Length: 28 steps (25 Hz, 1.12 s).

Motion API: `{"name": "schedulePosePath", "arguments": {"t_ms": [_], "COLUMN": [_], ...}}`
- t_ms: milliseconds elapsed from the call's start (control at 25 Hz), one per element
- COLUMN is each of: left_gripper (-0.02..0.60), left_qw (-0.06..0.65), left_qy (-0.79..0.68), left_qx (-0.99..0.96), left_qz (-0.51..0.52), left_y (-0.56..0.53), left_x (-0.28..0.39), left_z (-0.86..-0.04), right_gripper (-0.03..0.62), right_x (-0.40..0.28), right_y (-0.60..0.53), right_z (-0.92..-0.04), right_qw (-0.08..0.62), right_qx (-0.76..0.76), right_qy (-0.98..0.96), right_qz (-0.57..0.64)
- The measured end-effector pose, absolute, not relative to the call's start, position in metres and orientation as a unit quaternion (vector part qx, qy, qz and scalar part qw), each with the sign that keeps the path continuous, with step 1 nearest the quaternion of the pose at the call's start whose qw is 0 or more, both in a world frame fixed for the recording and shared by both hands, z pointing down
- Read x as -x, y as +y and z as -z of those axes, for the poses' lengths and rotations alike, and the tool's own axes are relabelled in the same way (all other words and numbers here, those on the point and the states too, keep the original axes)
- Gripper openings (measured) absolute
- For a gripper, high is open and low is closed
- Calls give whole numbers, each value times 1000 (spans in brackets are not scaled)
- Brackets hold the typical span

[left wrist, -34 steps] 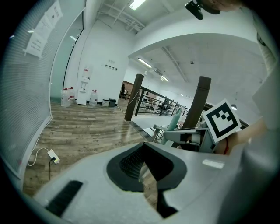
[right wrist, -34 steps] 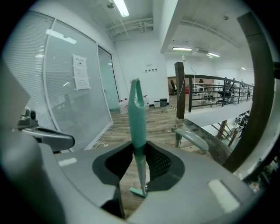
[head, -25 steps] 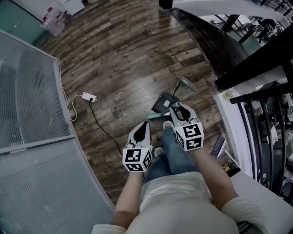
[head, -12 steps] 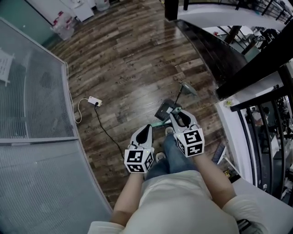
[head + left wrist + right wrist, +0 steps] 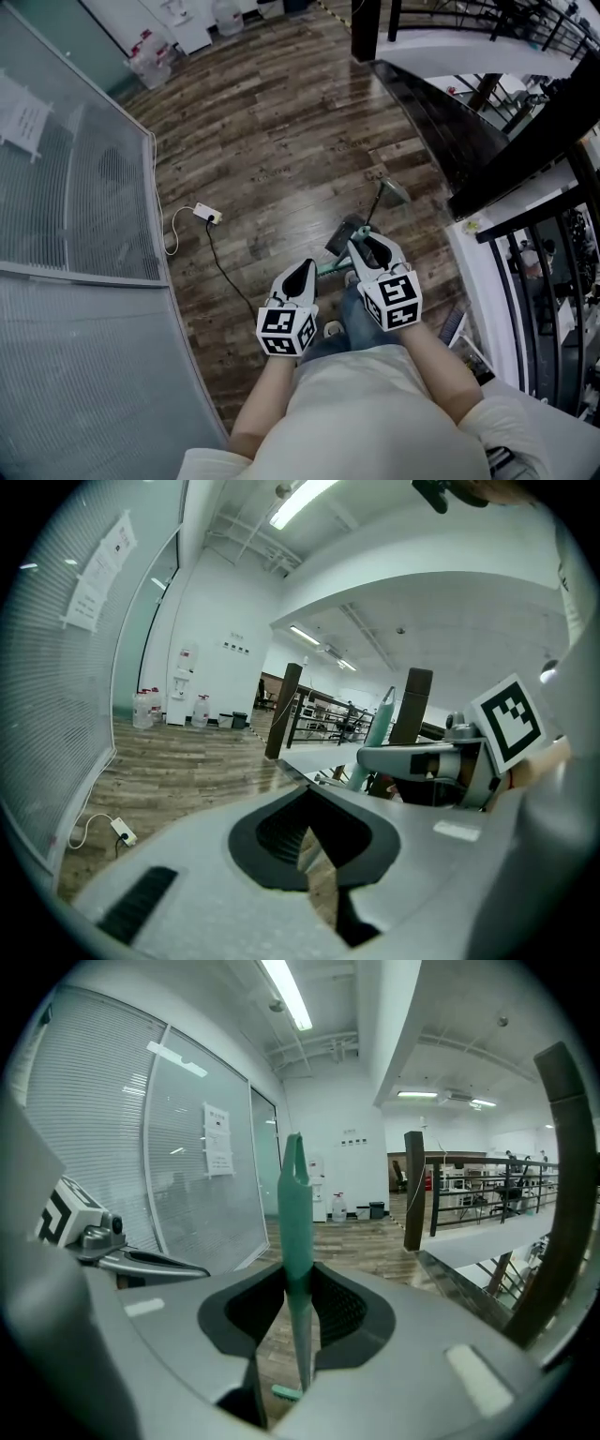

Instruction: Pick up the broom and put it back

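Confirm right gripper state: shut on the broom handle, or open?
Shut on it: the right gripper pinches the teal broom handle between its pads.

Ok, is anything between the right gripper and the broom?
Nothing visible. The right gripper is already clamped on the broom, whose handle stands upright between its jaws. The left gripper holds nothing.

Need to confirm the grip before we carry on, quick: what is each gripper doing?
Left gripper: jaws slightly apart, nothing between them.
Right gripper: closed on the teal broom handle.
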<state>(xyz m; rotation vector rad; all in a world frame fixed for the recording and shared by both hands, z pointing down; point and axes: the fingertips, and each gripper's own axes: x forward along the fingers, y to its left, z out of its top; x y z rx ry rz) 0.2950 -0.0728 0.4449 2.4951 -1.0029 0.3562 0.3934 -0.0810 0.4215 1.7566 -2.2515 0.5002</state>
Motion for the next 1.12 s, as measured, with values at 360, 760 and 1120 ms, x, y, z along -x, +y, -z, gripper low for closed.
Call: {"name": "schedulePosePath", "arguments": {"t_ms": [360, 760, 1120], "left_gripper": [3, 3, 3], "left_qw": [210, 212, 211], "left_qy": [-367, -372, -377], "left_qx": [-898, -897, -896], "left_qz": [-121, -114, -107], "left_y": [-63, -48, -45], "left_x": [-274, -259, -257], "left_z": [-429, -421, -418], "right_gripper": [98, 98, 98], "right_x": [-368, -346, -335], "right_y": [-66, -51, -48], "right_z": [-398, -382, -379], "right_qw": [111, 102, 103], "right_qx": [-590, -577, -562], "right_qy": [-785, -798, -809], "right_qz": [-156, -141, -136]}}
